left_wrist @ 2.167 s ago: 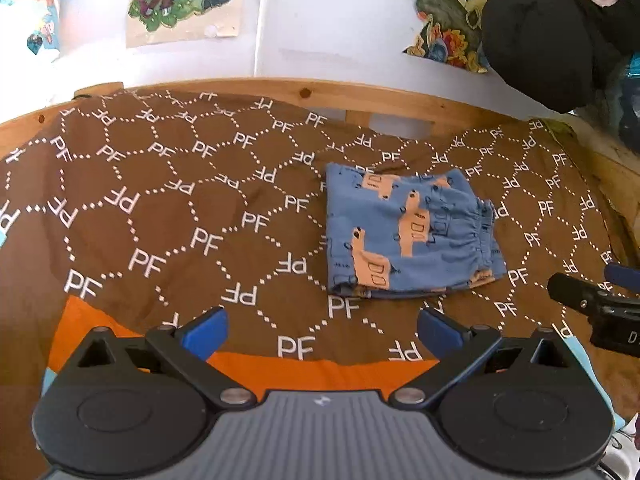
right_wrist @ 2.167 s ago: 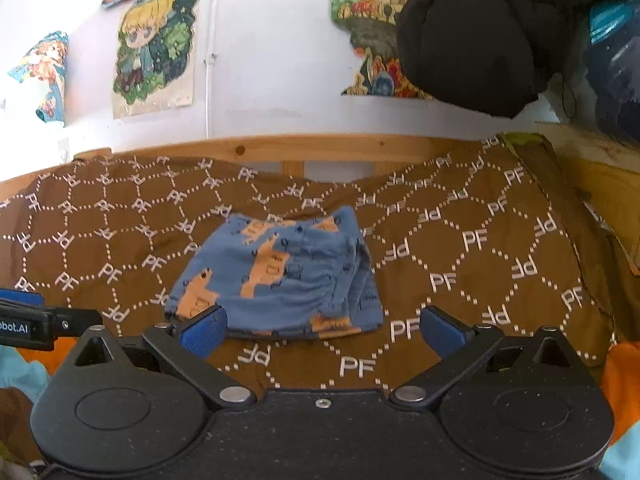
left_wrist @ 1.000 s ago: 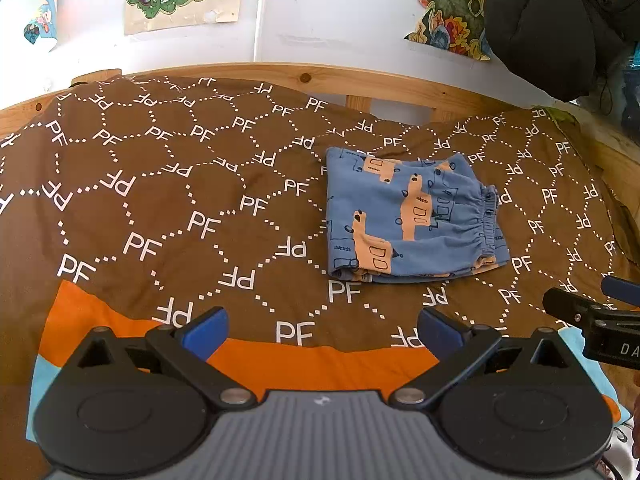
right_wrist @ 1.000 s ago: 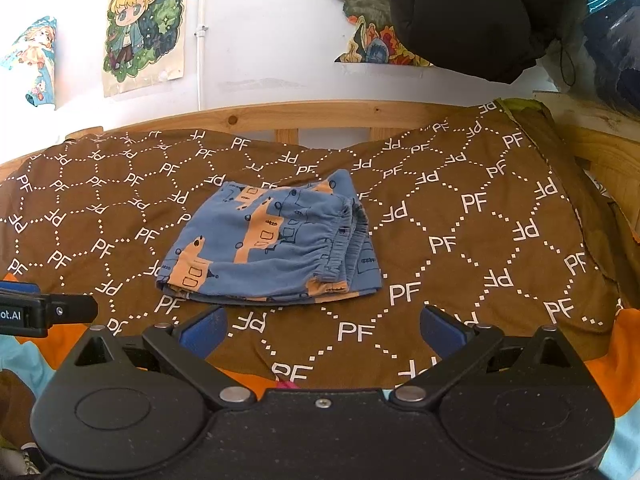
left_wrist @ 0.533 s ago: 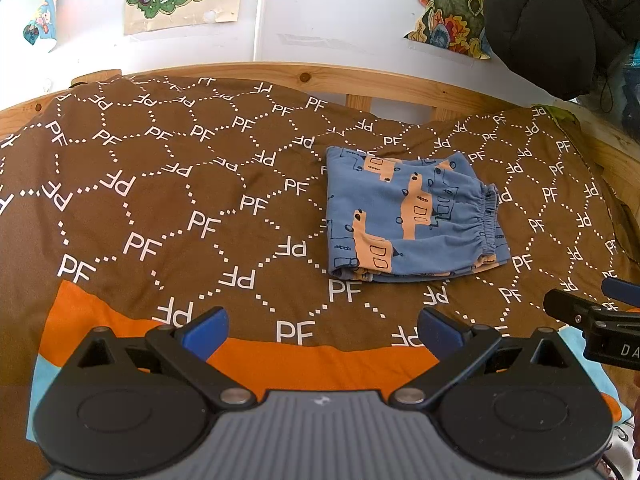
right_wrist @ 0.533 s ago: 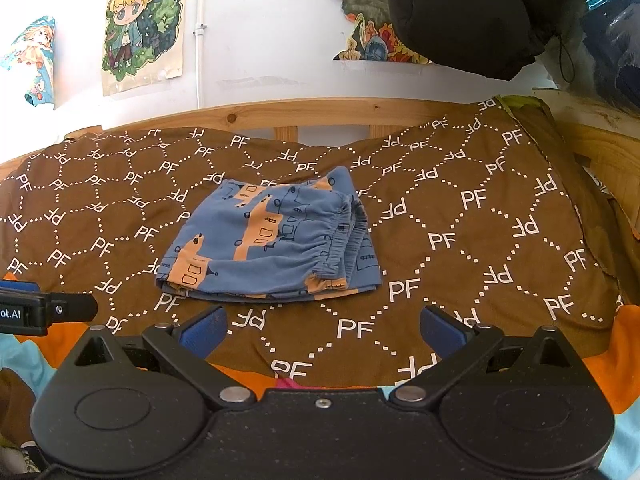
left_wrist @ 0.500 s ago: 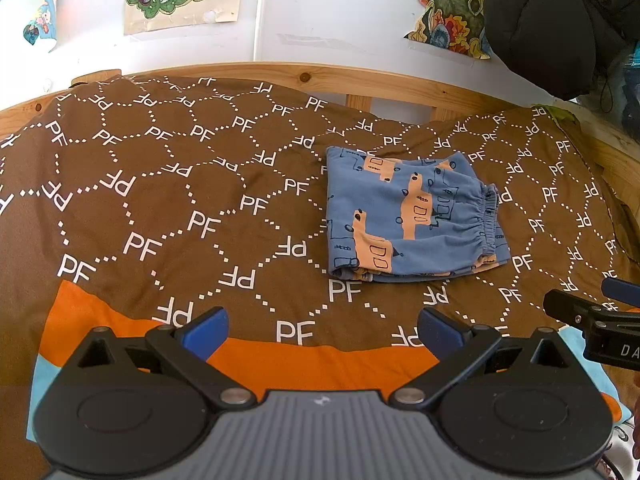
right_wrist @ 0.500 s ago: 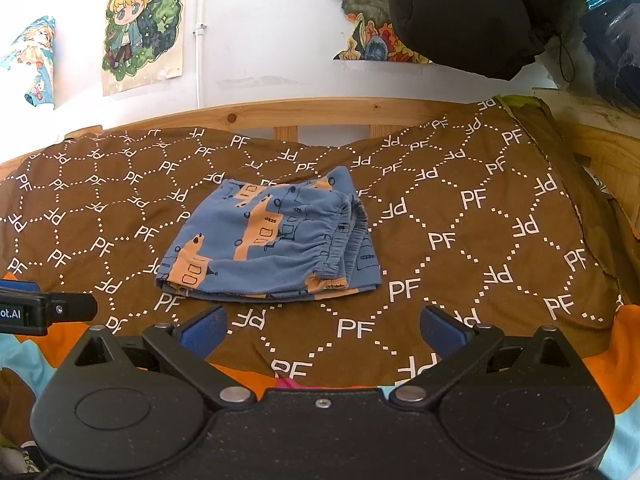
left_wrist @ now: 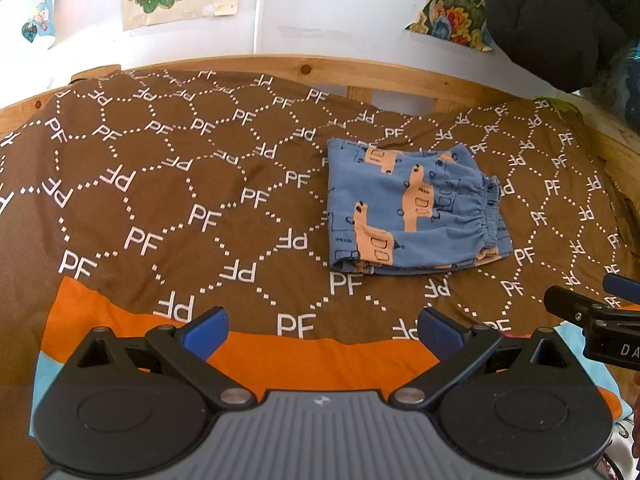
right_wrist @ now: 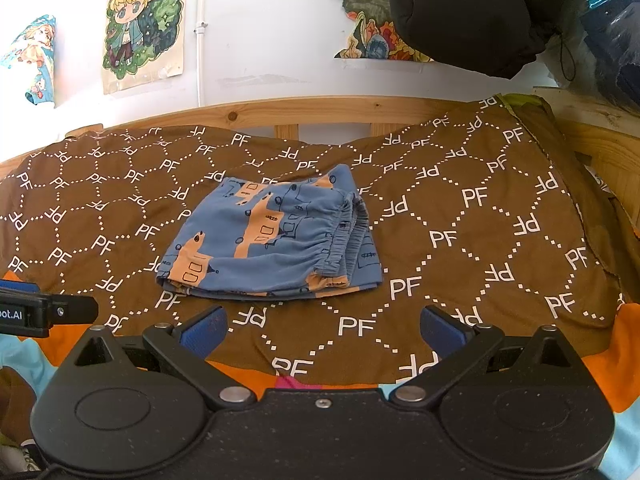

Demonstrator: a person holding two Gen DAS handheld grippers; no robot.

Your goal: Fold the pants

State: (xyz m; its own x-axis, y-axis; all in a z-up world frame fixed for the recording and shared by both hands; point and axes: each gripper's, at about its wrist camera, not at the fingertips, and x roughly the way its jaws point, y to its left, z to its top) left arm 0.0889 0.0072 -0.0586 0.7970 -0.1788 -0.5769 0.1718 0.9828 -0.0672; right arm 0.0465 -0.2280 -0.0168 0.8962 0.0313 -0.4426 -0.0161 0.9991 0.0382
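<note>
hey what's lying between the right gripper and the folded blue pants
Nothing but bare brown bedspread. In the right wrist view, only printed fabric separates the open right gripper from the pants.

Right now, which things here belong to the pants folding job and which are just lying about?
Part of the job:
- blue pants, folded, lying on the brown bedspread
- left gripper, open, holding nothing
- right gripper, open, holding nothing

Just lying about:
- cartoon posters on the wall
- black jacket hanging at upper right
- wooden bed frame
</note>
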